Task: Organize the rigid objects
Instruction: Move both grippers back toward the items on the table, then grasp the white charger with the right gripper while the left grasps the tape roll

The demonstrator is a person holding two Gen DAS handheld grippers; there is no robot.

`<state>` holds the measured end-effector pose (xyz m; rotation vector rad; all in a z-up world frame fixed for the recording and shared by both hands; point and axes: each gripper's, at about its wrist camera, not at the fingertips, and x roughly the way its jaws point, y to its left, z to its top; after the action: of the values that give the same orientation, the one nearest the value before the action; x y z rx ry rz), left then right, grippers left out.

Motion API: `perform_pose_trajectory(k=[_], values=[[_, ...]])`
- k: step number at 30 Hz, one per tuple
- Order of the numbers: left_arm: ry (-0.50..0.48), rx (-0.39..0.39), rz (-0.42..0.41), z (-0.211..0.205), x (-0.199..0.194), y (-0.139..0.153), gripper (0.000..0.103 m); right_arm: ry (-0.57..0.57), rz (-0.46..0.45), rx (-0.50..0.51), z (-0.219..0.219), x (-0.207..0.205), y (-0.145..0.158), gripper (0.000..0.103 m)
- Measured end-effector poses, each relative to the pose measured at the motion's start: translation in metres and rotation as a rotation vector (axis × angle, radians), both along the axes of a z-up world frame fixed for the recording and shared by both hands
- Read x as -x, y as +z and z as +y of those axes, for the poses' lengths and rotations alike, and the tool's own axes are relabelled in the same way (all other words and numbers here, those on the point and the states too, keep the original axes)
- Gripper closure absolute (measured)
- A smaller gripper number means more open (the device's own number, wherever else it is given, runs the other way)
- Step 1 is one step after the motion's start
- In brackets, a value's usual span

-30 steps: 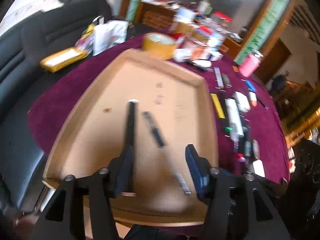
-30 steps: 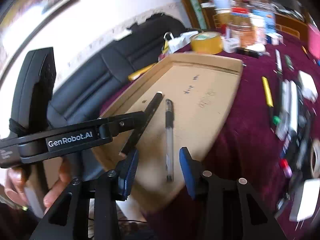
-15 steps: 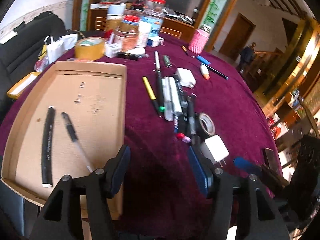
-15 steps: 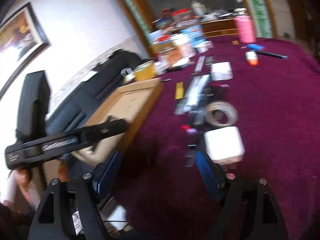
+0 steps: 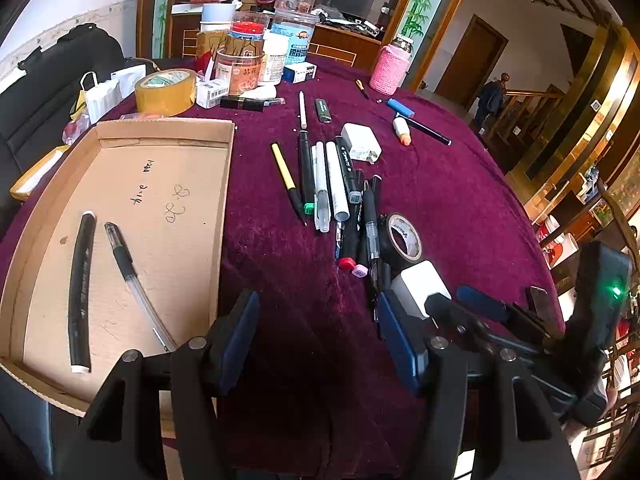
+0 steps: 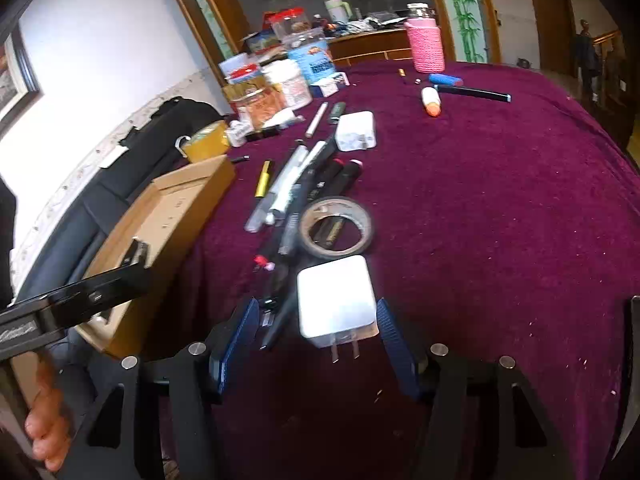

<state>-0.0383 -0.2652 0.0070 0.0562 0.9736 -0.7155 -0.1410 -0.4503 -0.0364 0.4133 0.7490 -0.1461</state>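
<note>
Maroon velvet covers the bench (image 5: 460,184), where a cardboard tray (image 5: 224,184) at the left holds a black marker (image 5: 80,288) and a clear gel pen (image 5: 132,276) lying side by side. A row of pens and markers (image 5: 328,184) lies right of the tray, with a roll of black tape (image 6: 336,226) at its near end. The right tool (image 6: 312,340) brackets a white charger plug (image 6: 336,300) — its jaws have just been narrowing, and I cannot tell whether the pads touch the plug yet. The left tool (image 5: 316,328) hangs above bare cloth beside the tray — jaws parted, nothing between them.
</note>
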Motion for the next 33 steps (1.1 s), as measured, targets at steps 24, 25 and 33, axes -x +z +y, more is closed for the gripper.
perform_pose_trajectory(k=[24,25,33], values=[[-0.05,-0.058,-0.026,-0.049,-0.002,-0.004,0.043,-0.041,0.104,0.035,-0.012,-0.003,-0.014,0.051],[-0.058,-0.054,-0.028,-0.053,-0.002,-0.003,0.043,-0.051,0.097,0.037,-0.015,0.001,-0.013,0.051],[-0.136,-0.099,-0.082,-0.108,-0.013,0.001,0.057,-0.085,0.096,0.021,-0.026,0.01,-0.02,0.051]])
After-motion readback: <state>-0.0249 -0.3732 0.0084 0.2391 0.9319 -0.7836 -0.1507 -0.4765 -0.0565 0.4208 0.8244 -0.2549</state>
